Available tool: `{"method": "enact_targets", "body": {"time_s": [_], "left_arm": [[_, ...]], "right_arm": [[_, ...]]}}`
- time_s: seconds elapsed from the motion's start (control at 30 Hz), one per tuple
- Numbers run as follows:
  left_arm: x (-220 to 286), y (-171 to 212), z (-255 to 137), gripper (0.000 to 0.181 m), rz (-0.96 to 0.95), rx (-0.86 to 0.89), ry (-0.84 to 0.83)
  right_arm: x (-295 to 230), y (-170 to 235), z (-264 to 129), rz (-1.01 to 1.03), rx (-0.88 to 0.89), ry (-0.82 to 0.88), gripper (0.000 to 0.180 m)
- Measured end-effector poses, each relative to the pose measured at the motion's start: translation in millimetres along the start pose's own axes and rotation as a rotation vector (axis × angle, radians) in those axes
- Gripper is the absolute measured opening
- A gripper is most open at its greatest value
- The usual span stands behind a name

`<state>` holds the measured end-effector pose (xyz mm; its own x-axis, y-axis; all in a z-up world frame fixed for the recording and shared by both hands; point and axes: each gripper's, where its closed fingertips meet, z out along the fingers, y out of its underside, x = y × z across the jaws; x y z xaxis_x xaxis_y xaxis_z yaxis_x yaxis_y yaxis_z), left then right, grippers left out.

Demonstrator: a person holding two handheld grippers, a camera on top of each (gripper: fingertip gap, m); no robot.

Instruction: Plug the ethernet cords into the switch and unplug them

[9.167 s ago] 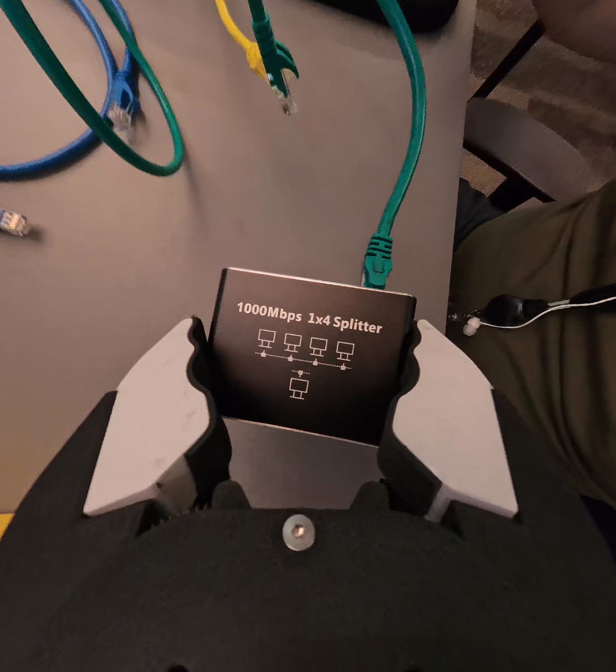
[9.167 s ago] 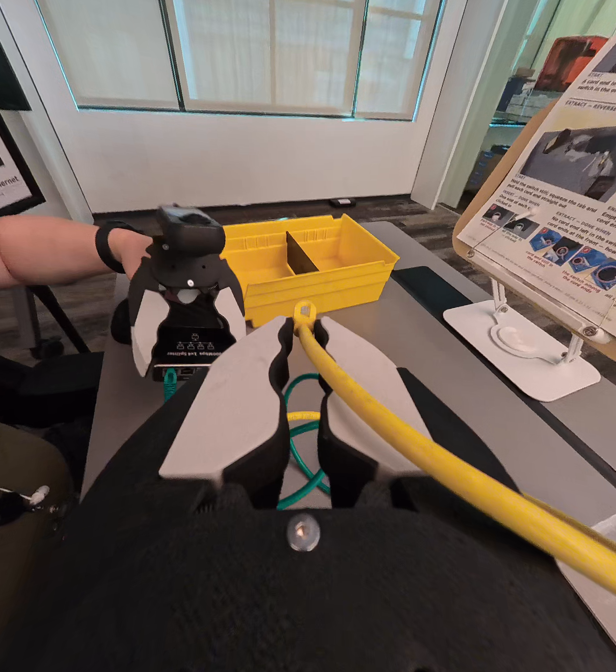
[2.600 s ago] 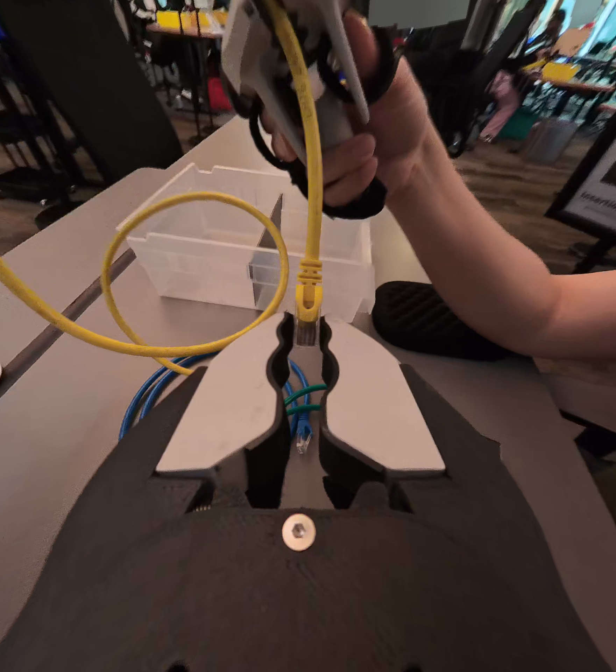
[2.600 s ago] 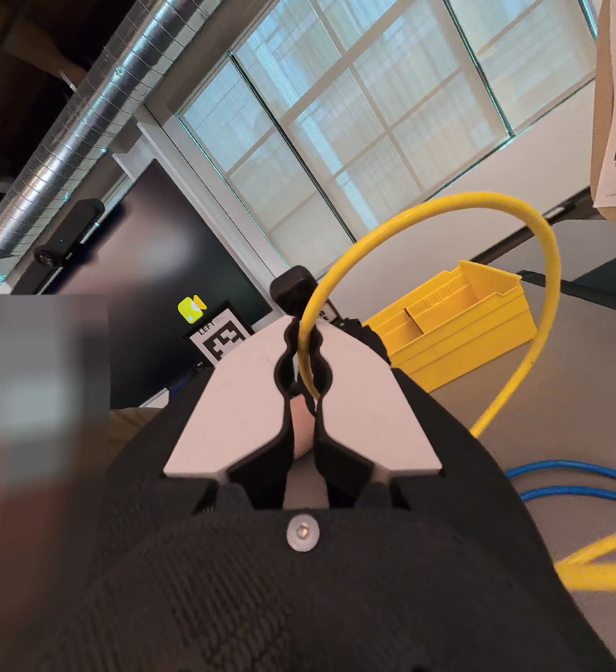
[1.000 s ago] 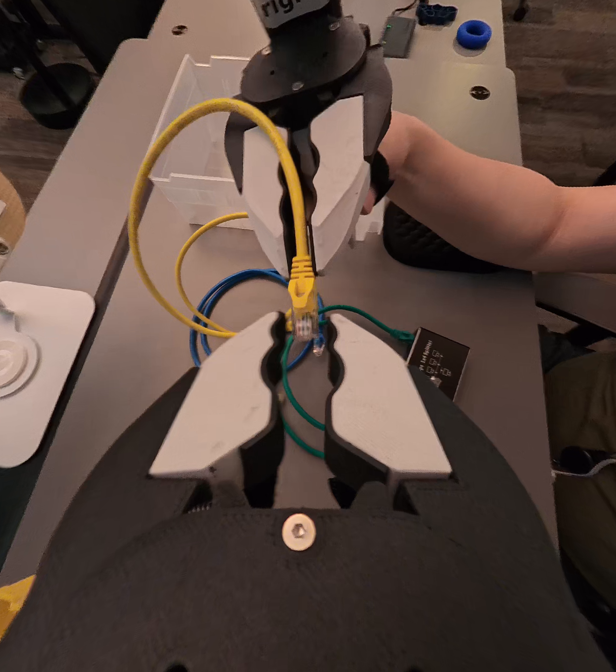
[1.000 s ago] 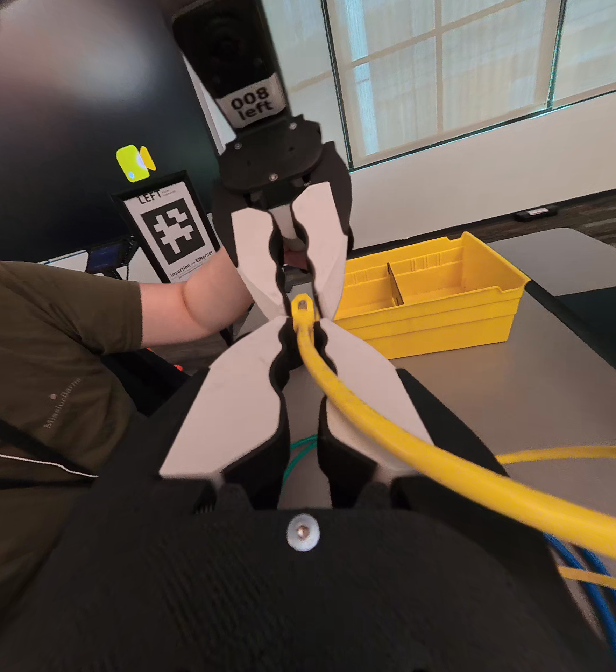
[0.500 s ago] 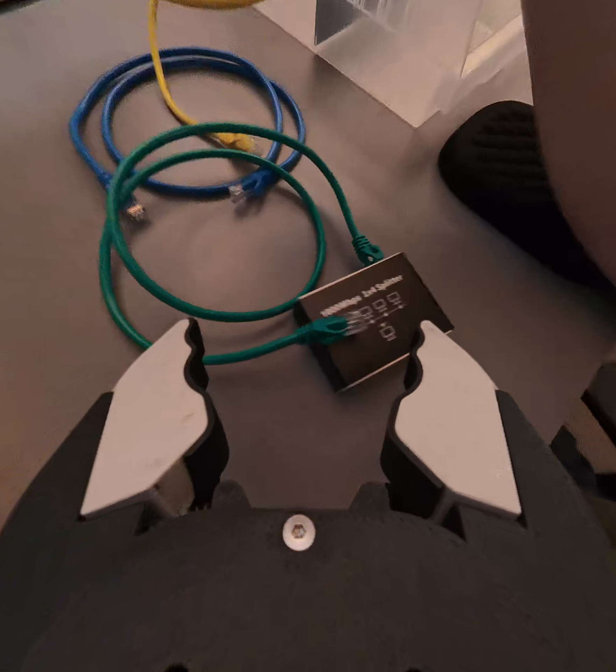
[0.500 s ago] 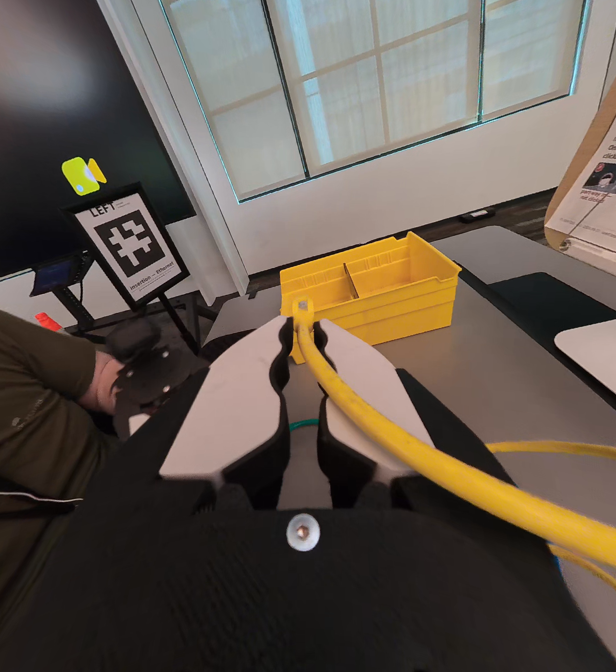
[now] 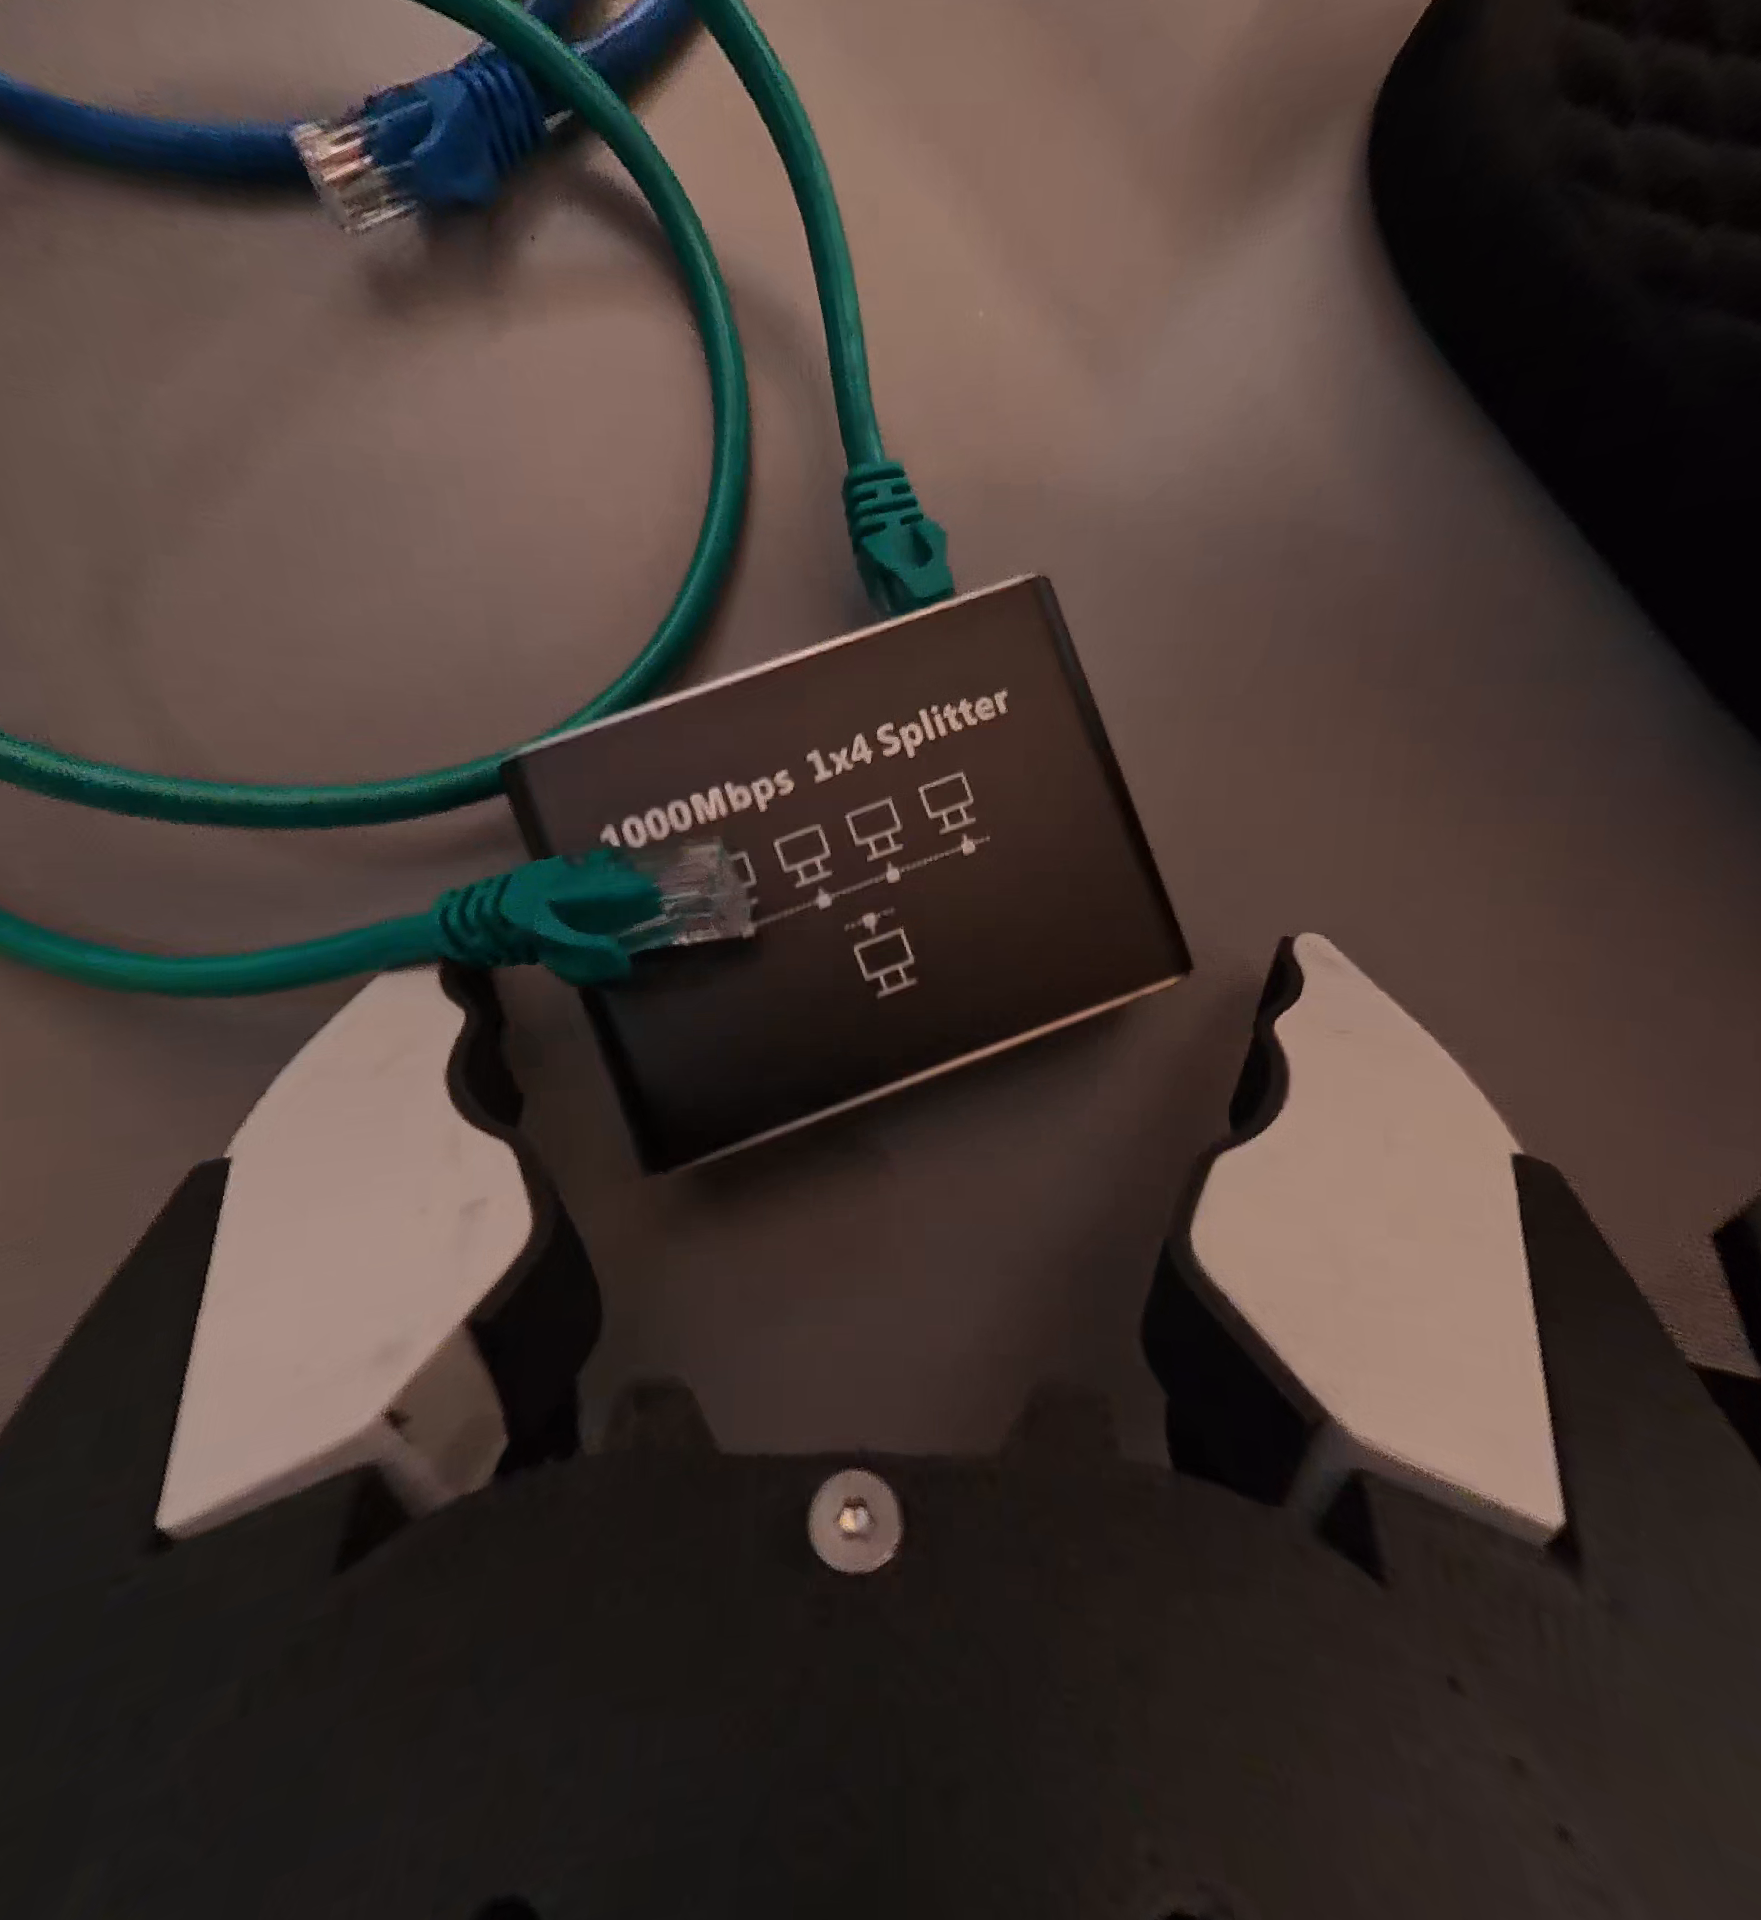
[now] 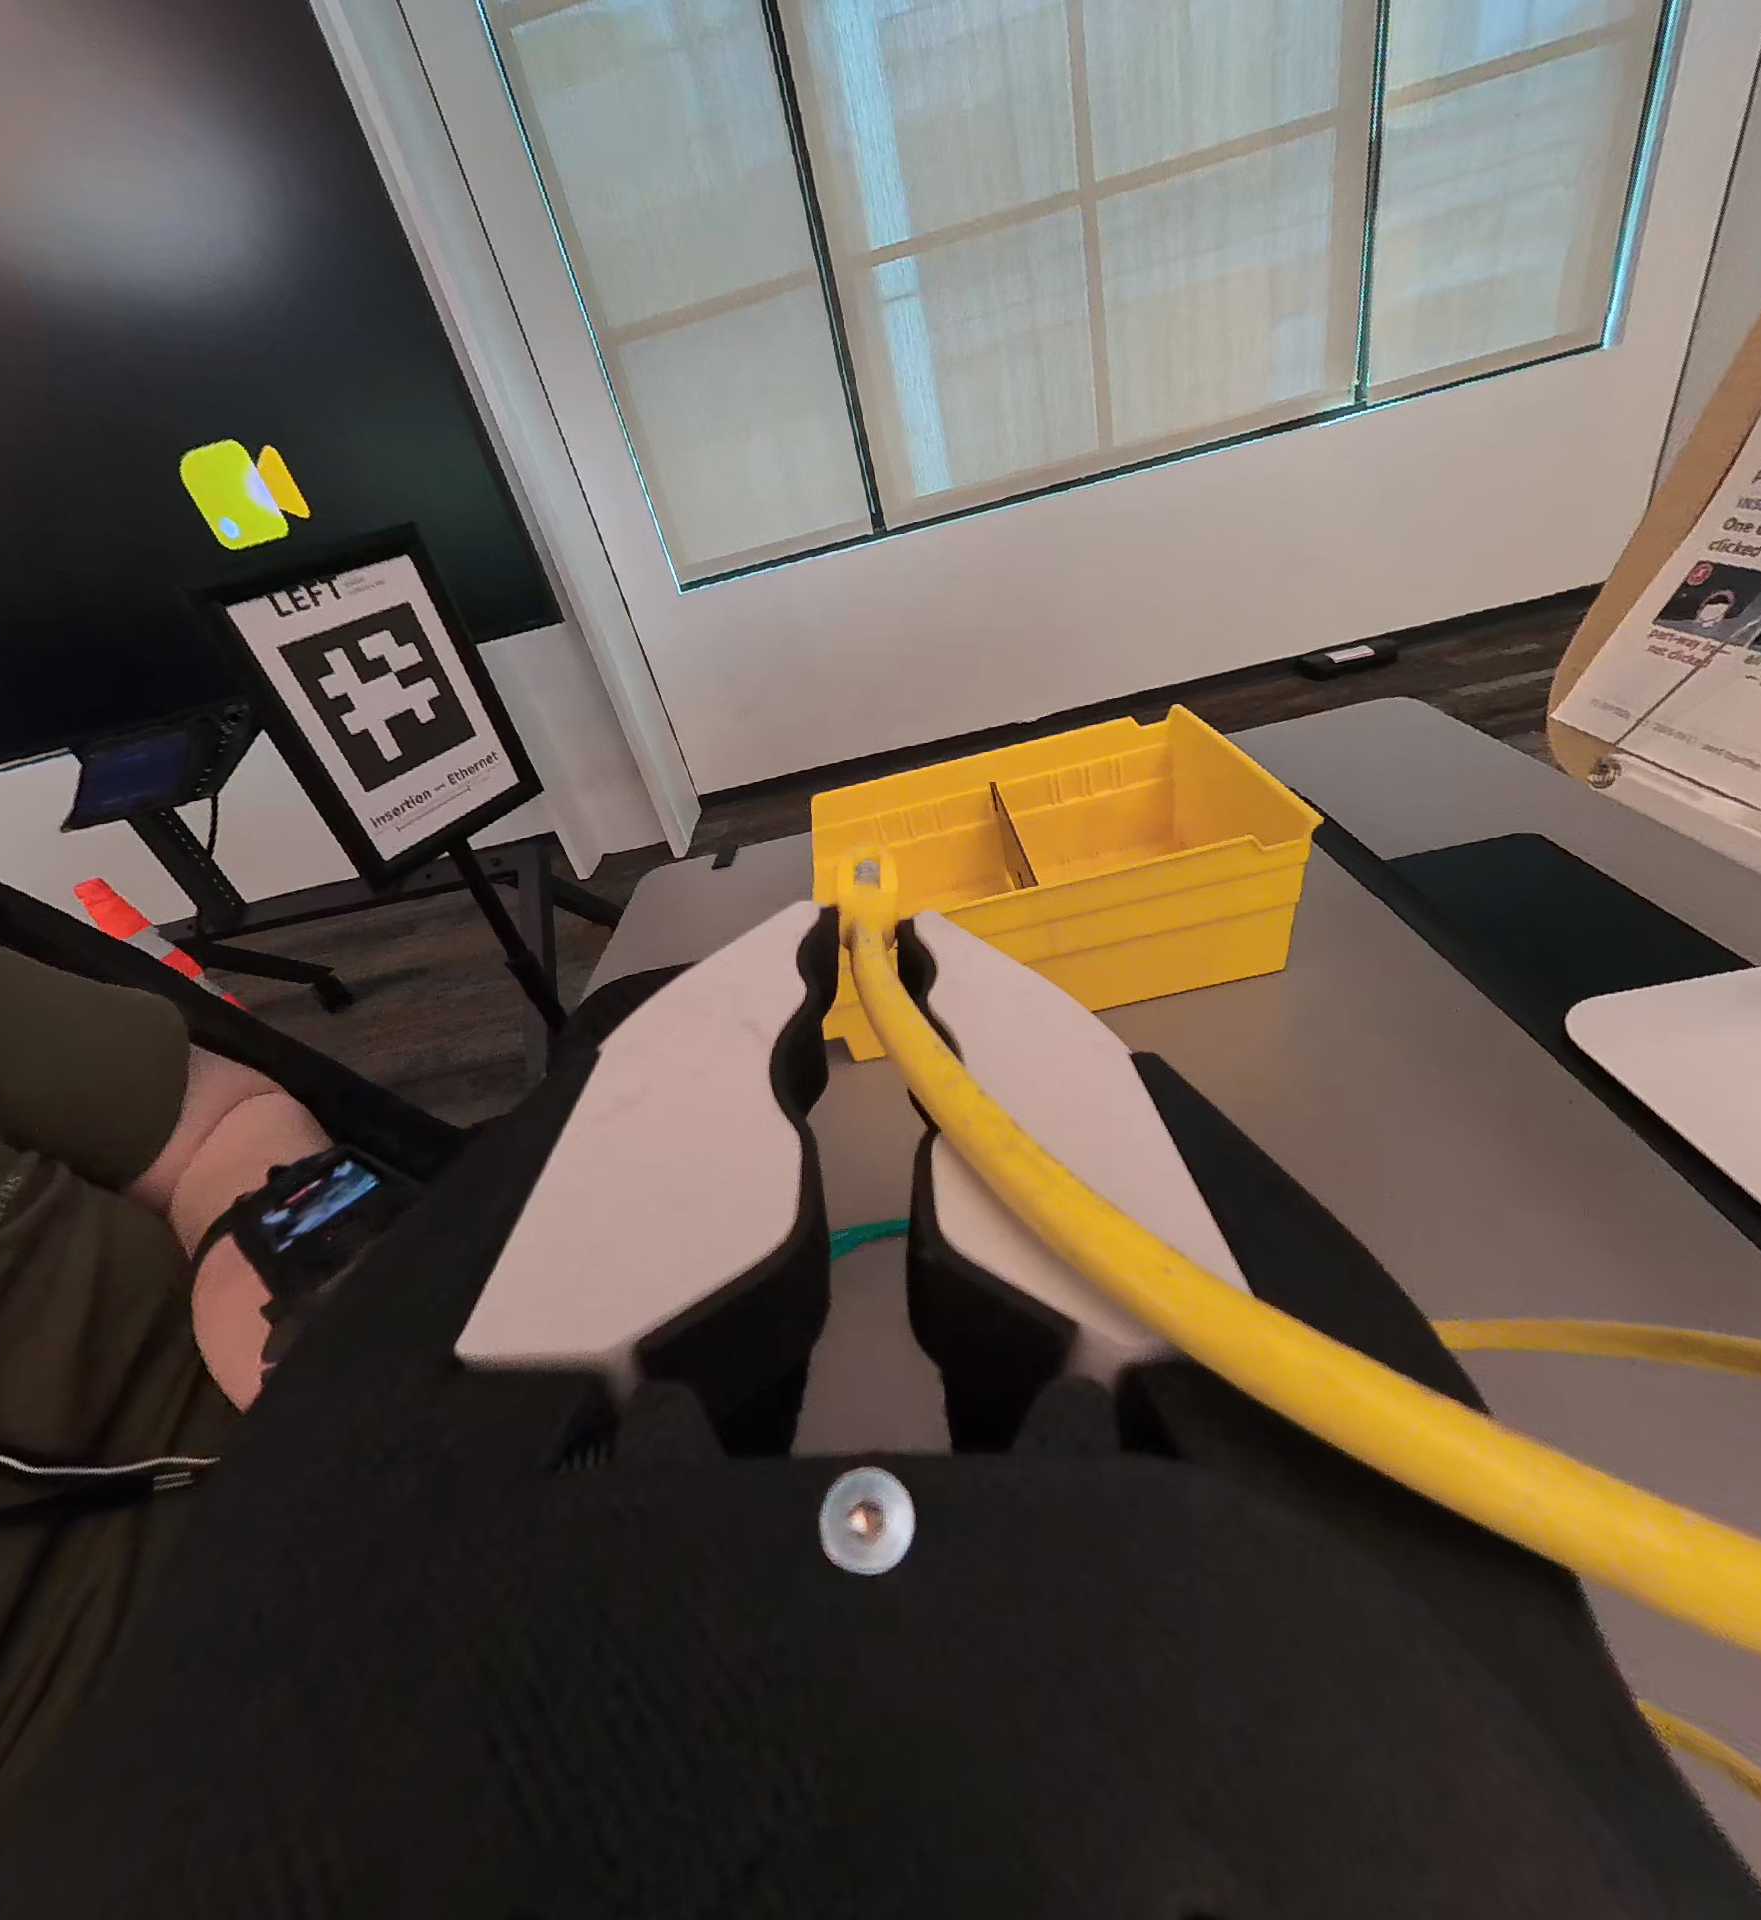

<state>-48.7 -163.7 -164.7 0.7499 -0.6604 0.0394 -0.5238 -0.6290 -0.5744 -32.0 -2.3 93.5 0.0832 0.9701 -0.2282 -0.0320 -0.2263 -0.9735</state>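
Straddling white-lettered black switch (image 9: 845,873), left tongs (image 9: 871,997) spread | right tongs (image 10: 863,935) pinching yellow cord (image 10: 1115,1226)

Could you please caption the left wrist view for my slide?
Open left gripper poised over black switch, one green cord end plugged in, the other lying on top.

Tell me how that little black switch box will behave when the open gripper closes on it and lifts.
The switch looks rigid and flat-sided, so it probably grips firmly between the left gripper. The plugged green cord will likely drag along, and its loose plug resting on top may slide off.
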Motion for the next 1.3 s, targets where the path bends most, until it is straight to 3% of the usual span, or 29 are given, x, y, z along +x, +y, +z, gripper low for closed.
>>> {"method": "enact_targets", "body": {"time_s": [0.03, 0.23, 0.47, 0.63, 0.77, 1.07, 1.13, 1.3], "left_arm": [[0, 0, 2, 0.135, 0.02, -0.017, -0.017], [11, 6, -1, 0.121, 0.191, -0.08, 0.059], [-11, -5, -6, 0.117, 0.679, -0.102, 0.295], [-6, -5, -5, 0.096, 0.895, -0.179, 0.507], [-5, -9, 1, 0.079, 1.004, -0.211, 0.538], [-4, -11, 3, 0.075, 0.975, -0.306, 0.431], [-3, -8, 2, 0.081, 0.997, -0.31, 0.435], [1, -14, 3, 0.075, 0.924, -0.313, 0.475]], "right_arm": [[-1, 0, 0, -0.007, -0.006, 0.005, 0.01], [-10, -8, -7, -0.039, 0.007, -0.001, 0.01], [-13, -16, -19, -0.038, 0.039, -0.013, 0.01], [-13, -18, -25, -0.046, 0.046, -0.009, 0.01], [-9, -15, -27, -0.03, 0.044, -0.006, 0.01], [-2, -10, -26, -0.023, 0.023, 0.009, 0.01], [-2, -10, -27, -0.025, 0.021, 0.015, 0.01], [-2, -10, -28, -0.03, 0.014, 0.027, 0.01]]}}
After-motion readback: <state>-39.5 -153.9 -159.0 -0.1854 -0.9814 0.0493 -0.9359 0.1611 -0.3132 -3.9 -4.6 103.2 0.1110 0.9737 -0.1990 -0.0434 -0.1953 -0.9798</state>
